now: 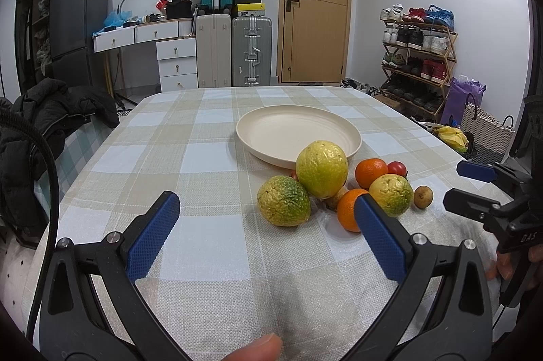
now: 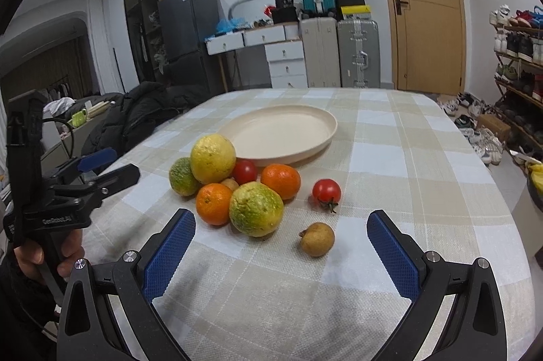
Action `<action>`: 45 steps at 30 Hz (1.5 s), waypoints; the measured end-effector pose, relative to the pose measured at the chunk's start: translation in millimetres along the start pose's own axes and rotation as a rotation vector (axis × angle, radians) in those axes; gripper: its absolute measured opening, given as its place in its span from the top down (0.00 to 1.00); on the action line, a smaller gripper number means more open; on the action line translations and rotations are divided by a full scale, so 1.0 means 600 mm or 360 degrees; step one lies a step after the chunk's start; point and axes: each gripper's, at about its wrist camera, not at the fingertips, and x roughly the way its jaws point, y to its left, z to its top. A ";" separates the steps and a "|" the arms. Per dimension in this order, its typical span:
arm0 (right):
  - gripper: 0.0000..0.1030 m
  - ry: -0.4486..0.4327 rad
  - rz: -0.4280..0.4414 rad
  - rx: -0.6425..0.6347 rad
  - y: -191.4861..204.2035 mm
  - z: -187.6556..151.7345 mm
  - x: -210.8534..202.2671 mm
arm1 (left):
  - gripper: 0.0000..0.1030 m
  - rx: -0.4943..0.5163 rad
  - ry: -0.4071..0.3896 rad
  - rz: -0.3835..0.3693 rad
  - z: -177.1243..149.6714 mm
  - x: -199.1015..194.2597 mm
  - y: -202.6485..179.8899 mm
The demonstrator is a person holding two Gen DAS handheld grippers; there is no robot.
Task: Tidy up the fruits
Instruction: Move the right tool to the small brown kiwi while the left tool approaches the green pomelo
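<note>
Evidently nothing is sorted yet: the cream plate sits bare mid-surface, fruit heaped against its near rim, while the left gripper and right gripper hover wide-jawed, unloaded.

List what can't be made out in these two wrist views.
- Left view: nearer orange partly behind the left gripper finger.
- Left view: small brown fruit mostly buried between the citrus and that orange.
- Left view: second tomato barely shows behind the citrus.
- Right view: green citrus half hidden by the yellow one.
- Shoebox labels: too small.
</note>
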 end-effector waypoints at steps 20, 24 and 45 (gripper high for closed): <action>0.15 0.0381 -0.0022 0.0251 -0.062 -0.002 0.051 | 0.00 0.0085 0.0297 0.0074 0.002 0.052 -0.013; 0.30 0.0447 -0.0015 0.0232 -0.057 -0.005 0.068 | 0.01 0.0125 0.0388 0.0045 0.001 0.071 -0.022; 0.70 0.0468 0.0014 0.0196 -0.051 0.000 0.083 | 0.27 0.0131 0.0536 -0.0022 0.025 0.144 -0.019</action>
